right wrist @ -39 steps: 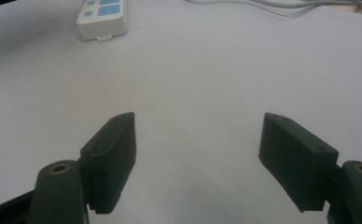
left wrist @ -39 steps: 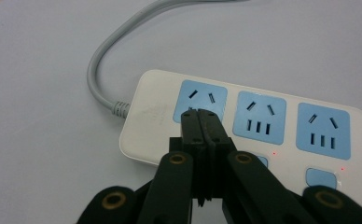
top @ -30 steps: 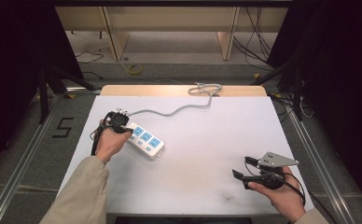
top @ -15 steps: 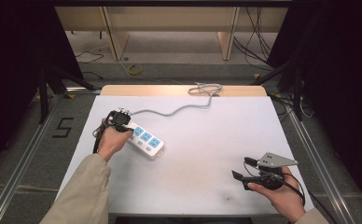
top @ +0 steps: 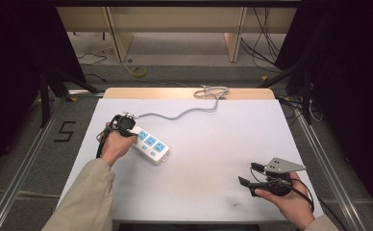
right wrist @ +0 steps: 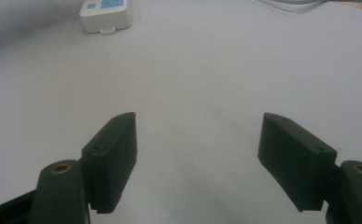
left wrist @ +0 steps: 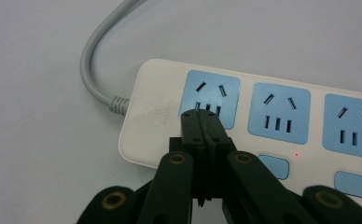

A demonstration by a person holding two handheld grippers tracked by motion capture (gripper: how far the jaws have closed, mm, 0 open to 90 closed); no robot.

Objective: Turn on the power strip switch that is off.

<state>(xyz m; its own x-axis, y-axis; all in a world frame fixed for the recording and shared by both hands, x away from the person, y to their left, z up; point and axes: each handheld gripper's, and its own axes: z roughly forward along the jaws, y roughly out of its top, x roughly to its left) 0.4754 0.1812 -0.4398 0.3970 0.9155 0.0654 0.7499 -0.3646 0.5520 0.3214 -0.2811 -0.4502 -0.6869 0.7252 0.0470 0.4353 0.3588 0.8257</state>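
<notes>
A white power strip (top: 152, 146) with three blue sockets lies left of centre on the white table (top: 232, 139). Its grey cable (top: 175, 115) runs off to the table's far edge. My left gripper (top: 123, 122) is over the strip's cable end. In the left gripper view the strip (left wrist: 281, 116) is close up, and the gripper (left wrist: 200, 115) is shut, jaws pressed together with nothing between them, tips at the first socket's lower slots. My right gripper (top: 250, 176) hovers near the front right corner. In its own view the right gripper (right wrist: 200, 135) is open over bare table, with the strip (right wrist: 105, 11) far off.
The cable's plug end lies bunched on the wooden strip (top: 212, 91) at the table's far edge. Small buttons (left wrist: 273, 165) sit below each socket. Metal rails (top: 28, 163) run along both sides of the table, and dark floor and cables lie beyond.
</notes>
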